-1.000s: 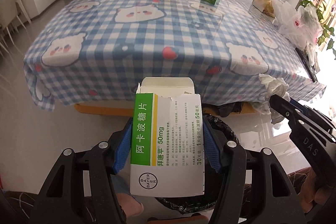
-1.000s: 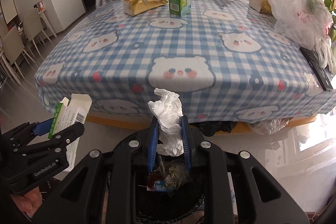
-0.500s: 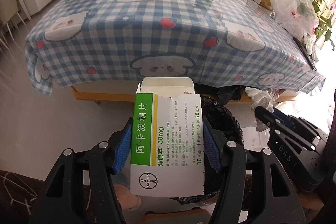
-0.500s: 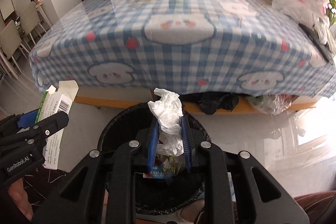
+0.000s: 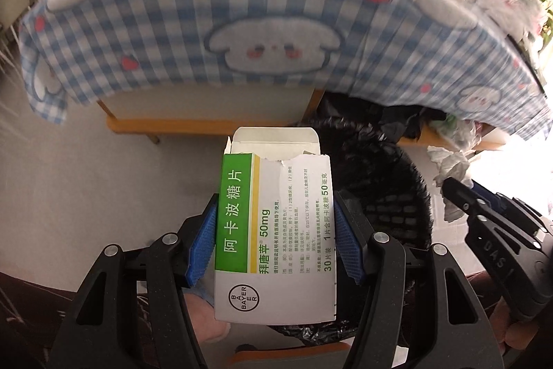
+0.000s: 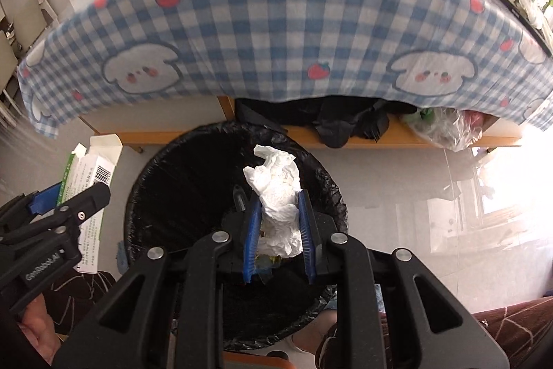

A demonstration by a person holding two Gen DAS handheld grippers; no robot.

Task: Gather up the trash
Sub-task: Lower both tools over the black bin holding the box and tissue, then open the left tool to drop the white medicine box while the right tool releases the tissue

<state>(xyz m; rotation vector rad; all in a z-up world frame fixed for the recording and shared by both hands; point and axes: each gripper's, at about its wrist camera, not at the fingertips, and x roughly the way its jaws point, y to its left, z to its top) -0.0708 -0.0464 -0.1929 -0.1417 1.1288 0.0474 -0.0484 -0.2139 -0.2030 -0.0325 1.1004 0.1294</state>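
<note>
My left gripper (image 5: 274,206) is shut on an opened white and green medicine box (image 5: 273,230), held over the left rim of a bin lined with a black bag (image 5: 390,192). My right gripper (image 6: 278,199) is shut on a crumpled white tissue (image 6: 276,192) and holds it above the open mouth of the bin (image 6: 166,189). The box (image 6: 86,175) and left gripper also show at the left of the right wrist view. The tissue (image 5: 449,165) and right gripper show at the right of the left wrist view.
A table with a blue checked cloth (image 6: 269,23) stands just behind the bin, with wrappers and a green carton at its far side. Black clothes (image 6: 331,120) and a plastic bag (image 6: 446,127) lie on the shelf under it. The floor is glossy tile.
Both grippers have moved down and forward toward the bin. The table edge now fills the upper view, and the tissue now hangs over the bin's opening.
</note>
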